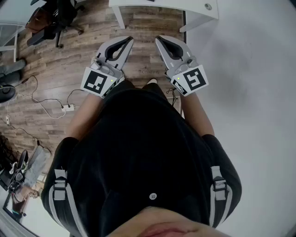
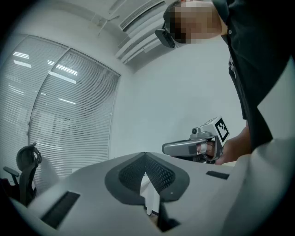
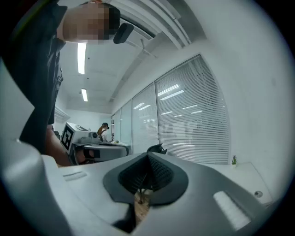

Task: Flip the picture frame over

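No picture frame shows in any view. In the head view I hold both grippers side by side in front of my dark-clothed body, above a wooden floor, pointing level and away from me. My left gripper (image 1: 128, 40) has its jaws shut with nothing between them, and so does my right gripper (image 1: 160, 39). The left gripper view shows its own closed jaws (image 2: 145, 156) and the right gripper (image 2: 193, 147) beside them. In the right gripper view its closed jaws (image 3: 148, 156) fill the lower half, with the left gripper (image 3: 99, 150) at the left.
A white table (image 1: 162, 7) stands ahead and a broad white surface (image 1: 254, 69) runs along my right. A black office chair (image 1: 55, 18) is at the far left. Cables and a power strip (image 1: 68, 108) lie on the floor. Window blinds (image 3: 193, 129) line the room.
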Tool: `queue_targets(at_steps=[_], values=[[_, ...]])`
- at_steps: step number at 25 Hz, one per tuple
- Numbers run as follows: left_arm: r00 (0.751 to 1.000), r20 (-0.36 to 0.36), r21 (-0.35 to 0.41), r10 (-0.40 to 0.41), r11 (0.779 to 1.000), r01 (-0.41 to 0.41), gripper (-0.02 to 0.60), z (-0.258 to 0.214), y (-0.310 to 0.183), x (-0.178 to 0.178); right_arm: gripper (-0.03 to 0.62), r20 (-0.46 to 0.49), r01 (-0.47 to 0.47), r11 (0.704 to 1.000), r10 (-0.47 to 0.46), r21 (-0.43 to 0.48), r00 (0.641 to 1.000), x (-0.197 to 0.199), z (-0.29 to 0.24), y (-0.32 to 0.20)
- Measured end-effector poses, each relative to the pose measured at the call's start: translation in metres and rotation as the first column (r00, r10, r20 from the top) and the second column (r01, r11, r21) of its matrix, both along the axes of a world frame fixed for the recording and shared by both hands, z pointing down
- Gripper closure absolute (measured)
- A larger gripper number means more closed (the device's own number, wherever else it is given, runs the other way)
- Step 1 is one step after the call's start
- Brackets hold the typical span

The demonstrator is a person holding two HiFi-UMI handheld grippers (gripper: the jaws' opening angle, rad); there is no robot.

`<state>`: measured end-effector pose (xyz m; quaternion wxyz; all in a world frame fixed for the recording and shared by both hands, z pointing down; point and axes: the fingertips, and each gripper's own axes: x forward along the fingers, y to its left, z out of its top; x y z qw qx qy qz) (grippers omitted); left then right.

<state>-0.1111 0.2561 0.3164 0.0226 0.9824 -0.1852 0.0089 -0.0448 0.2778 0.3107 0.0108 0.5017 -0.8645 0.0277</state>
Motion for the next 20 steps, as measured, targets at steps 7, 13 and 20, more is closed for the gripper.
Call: queue_targets(at_steps=[7,13,20], values=[[1.000,0.018,-0.004,-0.014,1.000,0.014,0.574,-0.004,0.019,0.014,0.585,0.019,0.006,1.000,-0.006,-0.002,1.000,0.007,-0.001,0.024],[1.000,0.024,-0.013,-0.015,1.000,0.015,0.574,0.000,0.028,0.010,0.583,0.051,0.001,1.000,-0.001,0.000,0.999,0.008,-0.001,0.030],[0.999,0.028,-0.006,-0.027,1.000,0.027,0.574,-0.003,0.026,0.009,0.583,0.048,-0.007,1.000,0.007,-0.001,0.999,0.009,-0.002,0.029]])
